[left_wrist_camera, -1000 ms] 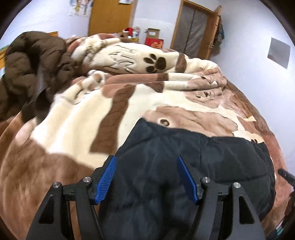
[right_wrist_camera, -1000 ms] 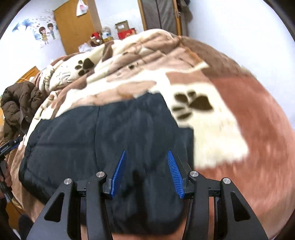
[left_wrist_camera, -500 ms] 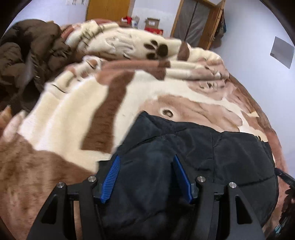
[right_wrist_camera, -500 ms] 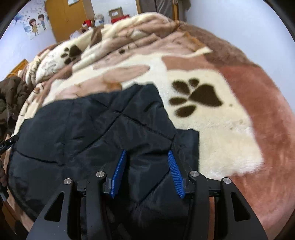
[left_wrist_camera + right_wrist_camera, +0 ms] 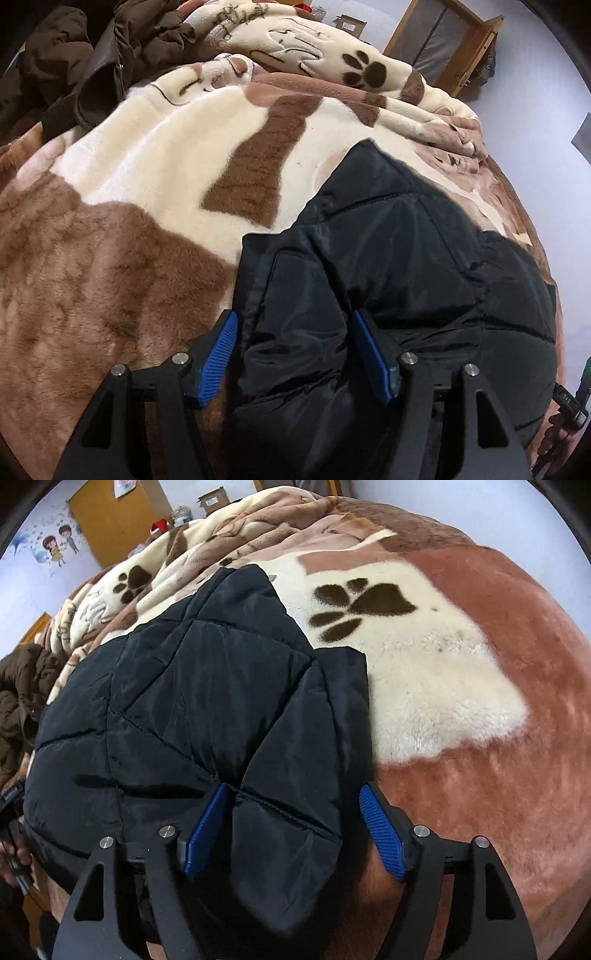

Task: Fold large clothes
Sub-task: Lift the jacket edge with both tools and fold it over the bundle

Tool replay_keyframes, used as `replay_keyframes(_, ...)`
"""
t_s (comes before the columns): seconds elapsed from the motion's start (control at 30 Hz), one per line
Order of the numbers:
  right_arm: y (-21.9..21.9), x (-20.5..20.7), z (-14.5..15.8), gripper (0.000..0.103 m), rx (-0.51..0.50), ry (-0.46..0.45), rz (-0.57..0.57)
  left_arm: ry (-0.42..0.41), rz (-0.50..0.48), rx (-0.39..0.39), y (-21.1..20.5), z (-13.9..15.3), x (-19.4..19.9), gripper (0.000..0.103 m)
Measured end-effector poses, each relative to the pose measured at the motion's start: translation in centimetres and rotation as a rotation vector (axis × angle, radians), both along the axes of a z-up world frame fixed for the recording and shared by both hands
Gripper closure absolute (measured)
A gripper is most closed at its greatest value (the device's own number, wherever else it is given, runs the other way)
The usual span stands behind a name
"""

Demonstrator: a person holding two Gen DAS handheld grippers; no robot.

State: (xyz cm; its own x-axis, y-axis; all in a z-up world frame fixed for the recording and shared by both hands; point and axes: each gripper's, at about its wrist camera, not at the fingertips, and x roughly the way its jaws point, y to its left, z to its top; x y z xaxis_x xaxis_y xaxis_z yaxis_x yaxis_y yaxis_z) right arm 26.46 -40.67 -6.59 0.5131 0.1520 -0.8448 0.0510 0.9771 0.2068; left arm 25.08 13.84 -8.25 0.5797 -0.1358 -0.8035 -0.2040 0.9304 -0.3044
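Black quilted puffer jacket (image 5: 399, 266) spread on a plush blanket (image 5: 122, 236) covering the bed, brown, cream and pink with dark paw prints. Lies at the near edge of the bed, folded into a thick padded bundle, one corner pointing toward the far side.

Left tool (image 5: 295, 350) low over the jacket's left near corner, pointed steeply down. Blue ribbed pads (image 5: 218, 360) standing apart, a puffed fold of black fabric bulging up between them. Left pad beside the jacket's edge over brown plush, right pad against the quilting; cannot tell whether the pads actually press the fold.

Right tool (image 5: 295, 827) over the jacket's right near corner, likewise tilted down. Jaws opening, spread wide, a padded corner of the jacket (image 5: 207, 701) lying loose between them. Left blue pad (image 5: 207, 829) resting along a stitched seam, right pad clear of the cloth, over pink plush (image 5: 498, 794).

Brown puffer coat (image 5: 92, 62) heaped at the far left of the bed, well apart from the black jacket; also at the left edge of the right wrist view (image 5: 22, 686).

Far behind: wooden door frame (image 5: 454, 48), cardboard box (image 5: 214, 498), yellow-brown cabinet (image 5: 110, 520), cartoon wall sticker (image 5: 59, 546) on a pale wall.

Part of a hand (image 5: 14, 856) with a dark strap at the left border of the right wrist view.
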Motion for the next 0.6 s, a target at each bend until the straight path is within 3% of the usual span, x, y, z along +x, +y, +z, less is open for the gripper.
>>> replay_keyframes(0.1, 0.2, -0.6, 1.9, 0.032, -0.017, -0.045, 0.013, -0.058, -0.023, 0.013, -0.2, 2.0, -0.4, 0.040)
replay_keyframes(0.2, 0.1, 0.0, 2.0, 0.032, -0.007, -0.051, 0.017, -0.036, -0.039, 0.065, -0.5, 1.3, 0.8, 0.037)
replay_keyframes(0.3, -1.0, 1.4, -0.3, 0.032, 0.076, -0.004, -0.005, 0.006, -0.021, 0.000, 0.4, -0.9, 1.4, 0.029)
replay_keyframes(0.6, -1.9, 0.1, -1.9, 0.032, 0.144, 0.001, -0.030, 0.012, -0.020, -0.050, 0.6, -2.0, -0.4, 0.027)
